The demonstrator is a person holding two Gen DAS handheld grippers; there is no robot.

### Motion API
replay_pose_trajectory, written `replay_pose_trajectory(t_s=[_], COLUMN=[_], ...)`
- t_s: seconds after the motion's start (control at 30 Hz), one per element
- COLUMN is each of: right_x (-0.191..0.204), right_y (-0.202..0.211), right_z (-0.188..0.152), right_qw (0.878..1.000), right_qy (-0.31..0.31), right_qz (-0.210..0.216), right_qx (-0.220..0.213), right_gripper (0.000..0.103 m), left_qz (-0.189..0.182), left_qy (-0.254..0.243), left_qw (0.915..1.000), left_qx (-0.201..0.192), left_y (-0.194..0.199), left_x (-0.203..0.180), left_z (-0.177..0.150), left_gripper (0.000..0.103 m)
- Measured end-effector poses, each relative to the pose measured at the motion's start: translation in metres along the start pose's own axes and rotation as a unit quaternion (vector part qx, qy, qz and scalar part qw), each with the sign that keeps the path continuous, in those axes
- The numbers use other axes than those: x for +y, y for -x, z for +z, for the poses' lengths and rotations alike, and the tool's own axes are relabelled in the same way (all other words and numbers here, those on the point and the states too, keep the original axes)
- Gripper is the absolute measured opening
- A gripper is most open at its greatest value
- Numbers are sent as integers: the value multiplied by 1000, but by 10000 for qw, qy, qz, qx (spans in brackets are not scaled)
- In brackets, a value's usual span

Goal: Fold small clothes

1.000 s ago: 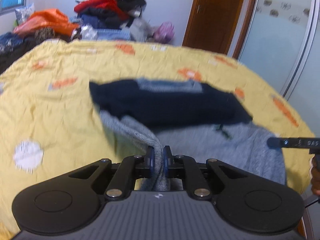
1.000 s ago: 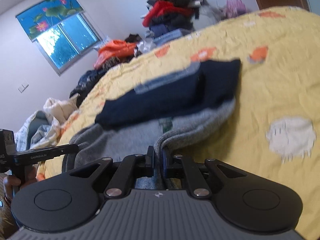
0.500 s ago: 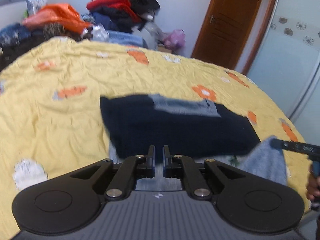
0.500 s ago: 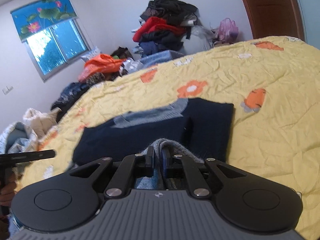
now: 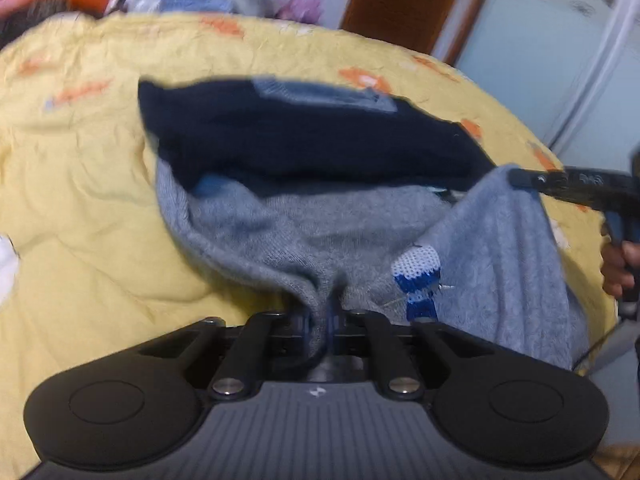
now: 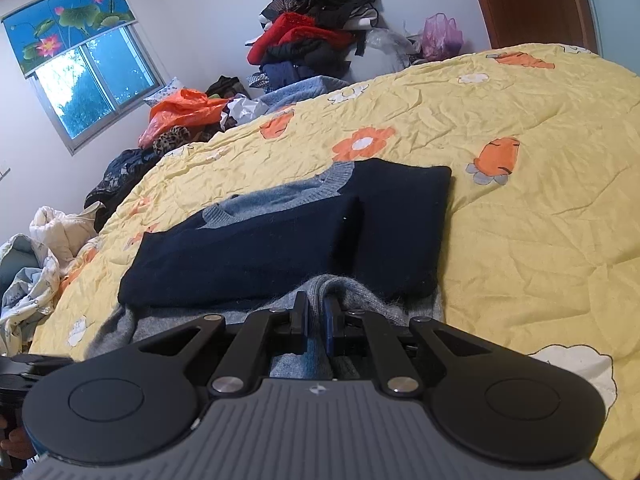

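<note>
The left gripper [image 5: 320, 320], low in the middle of the left wrist view, has its jaws pinched tight on a fold of the grey sweater [image 5: 320, 224], whose knit rises out of the narrow gap between the blue pads. At the right edge of that view the right gripper [image 5: 520, 178] clamps another edge of the same grey sweater and lifts it off the bed, with a hand [image 5: 618, 268] on its handle below. White lettering runs along that gripper's black arm, but it is too blurred to read. A small white and blue knitted patch [image 5: 418, 280] shows on the grey knit right of centre. In the right wrist view the right gripper [image 6: 316, 320] has its jaws narrow, with a roll of grey knit between them. The sweater's navy upper part [image 6: 280, 256] lies folded flat on the yellow bedspread [image 6: 540, 220] in the middle of the frame, a light blue collar [image 6: 280, 198] along its far edge. A small pale logo mark sits on each gripper's ribbed grey body; it carries no letters. At the upper left of the right wrist view a window blind [image 6: 68, 20] shows printed lotus flowers and leaves. A clothes pile [image 6: 316, 32] stands against the wall in the upper centre.
</note>
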State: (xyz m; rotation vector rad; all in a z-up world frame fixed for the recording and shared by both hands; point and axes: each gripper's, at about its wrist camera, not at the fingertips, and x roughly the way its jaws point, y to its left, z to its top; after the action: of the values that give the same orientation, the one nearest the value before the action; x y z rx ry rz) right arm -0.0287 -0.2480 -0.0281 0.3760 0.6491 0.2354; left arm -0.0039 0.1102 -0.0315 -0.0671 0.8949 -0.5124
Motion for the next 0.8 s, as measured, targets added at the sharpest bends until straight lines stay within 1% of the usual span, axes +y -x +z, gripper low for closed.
replay_pose_trajectory(t_s=[0.07,0.17,0.27,0.37,0.5,0.6,0.67,0.73,0.77,0.8], right_x=[3,8,12,10,0,-8,-9,-6,-3,0], right_y=[4,12,15,12,6,0,-5,-9,-10,-9], right_z=[1,6,15,23,28,28,26,23,21,20], right_qw=[9999,9995,9987,9982,9969,9965,9965,9965,9956,9947], right_qy=[63,168,203,146,1,-147,-103,25,122,212], right_qz=[-49,-64,-141,-235,-495,-579,-666,-757,-853,-939], right_qx=[-70,-266,-442,-541,-616,-593,-492,-361,-355,-349], right_gripper=[17,17,17,17,17,17,18,24,25,34], left_qz=[84,215,397,794,1220,1431,1580,1754,1811,1852], left_qy=[-64,-234,-176,-162,-196,-244,-264,-298,-293,-288], left_qw=[9997,9978,9951,9908,9860,9848,9831,9805,9795,9790], left_qx=[-216,-584,-892,-1087,-1121,-956,-882,-837,-831,-807], left_y=[8,25,35,30,10,-4,-11,-15,-16,-18], left_x=[-6,-13,-10,-6,-1,1,-3,-4,-5,-5], left_z=[5,21,42,61,77,84,83,81,80,80], left_gripper=[7,7,7,7,7,7,7,9,10,10])
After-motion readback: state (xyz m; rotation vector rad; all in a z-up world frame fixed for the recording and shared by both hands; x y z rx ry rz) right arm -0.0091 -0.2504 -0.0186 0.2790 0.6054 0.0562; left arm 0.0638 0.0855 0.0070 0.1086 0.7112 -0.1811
